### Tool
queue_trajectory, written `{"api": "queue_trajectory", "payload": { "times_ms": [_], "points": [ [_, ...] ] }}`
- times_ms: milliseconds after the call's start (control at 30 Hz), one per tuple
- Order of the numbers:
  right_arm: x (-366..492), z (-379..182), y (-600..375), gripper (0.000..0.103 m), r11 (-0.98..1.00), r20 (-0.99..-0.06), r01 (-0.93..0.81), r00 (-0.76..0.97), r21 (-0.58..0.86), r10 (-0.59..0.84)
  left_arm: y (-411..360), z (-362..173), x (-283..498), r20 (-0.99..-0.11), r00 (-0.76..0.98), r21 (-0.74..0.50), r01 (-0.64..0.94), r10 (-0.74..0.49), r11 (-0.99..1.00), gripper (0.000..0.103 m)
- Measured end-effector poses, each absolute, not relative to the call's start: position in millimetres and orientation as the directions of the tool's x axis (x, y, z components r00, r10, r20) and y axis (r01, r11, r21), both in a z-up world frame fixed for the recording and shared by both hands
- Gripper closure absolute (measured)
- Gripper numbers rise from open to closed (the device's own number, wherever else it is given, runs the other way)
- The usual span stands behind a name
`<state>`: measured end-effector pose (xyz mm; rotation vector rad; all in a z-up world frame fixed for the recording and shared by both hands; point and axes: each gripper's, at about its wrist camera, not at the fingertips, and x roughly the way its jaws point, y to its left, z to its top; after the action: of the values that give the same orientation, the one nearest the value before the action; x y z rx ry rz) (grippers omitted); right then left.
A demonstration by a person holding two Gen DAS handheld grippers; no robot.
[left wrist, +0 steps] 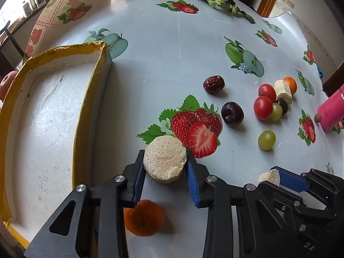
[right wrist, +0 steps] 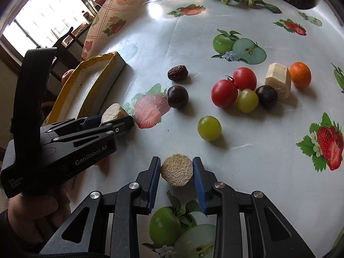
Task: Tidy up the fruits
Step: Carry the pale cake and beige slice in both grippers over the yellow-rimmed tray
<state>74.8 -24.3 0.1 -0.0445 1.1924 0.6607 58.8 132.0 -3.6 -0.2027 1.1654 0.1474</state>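
The left tongs are clamped on a pale round slice at lower centre, beside the yellow-rimmed box, while the right tongs grip a smaller pale chunk above the worktop.

Pale sugarcane chunks clamped; fruits clustered.

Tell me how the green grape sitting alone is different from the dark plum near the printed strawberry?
The lone green grape is pale yellow-green, while the dark plum is nearly black. The grape looks a little smaller than the plum in the left wrist view. The grape lies on plain cloth; the plum sits beside the printed strawberry. Both are round, shiny and free of either claw.
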Motion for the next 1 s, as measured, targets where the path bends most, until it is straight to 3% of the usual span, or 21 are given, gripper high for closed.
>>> {"api": "queue_trajectory", "payload": {
  "times_ms": [167, 367, 1000],
  "points": [
    [60.2, 14.6, -48.0, 0.072, 0.818, -0.848, -0.463, 0.225, 0.341, 0.48, 146.0, 10.7, 31.4, -0.901, 0.429, -0.186, -0.236, -0.069, 0.954, 0.071],
    [38.8, 29.8, -53.5, 0.072, 0.809, -0.839, -0.476, 0.231, 0.345, 0.493, 141.5, 32.1, 10.7, -0.887, 0.456, -0.199, -0.23, -0.075, 0.953, 0.071],
    [-6.7, 66.5, -18.6, 0.072, 0.755, -0.821, -0.577, 0.235, 0.313, 0.52, 153.3, 70.0, -62.1, -0.888, 0.459, -0.084, -0.244, 0.039, 0.966, 0.071]
  ]
}}
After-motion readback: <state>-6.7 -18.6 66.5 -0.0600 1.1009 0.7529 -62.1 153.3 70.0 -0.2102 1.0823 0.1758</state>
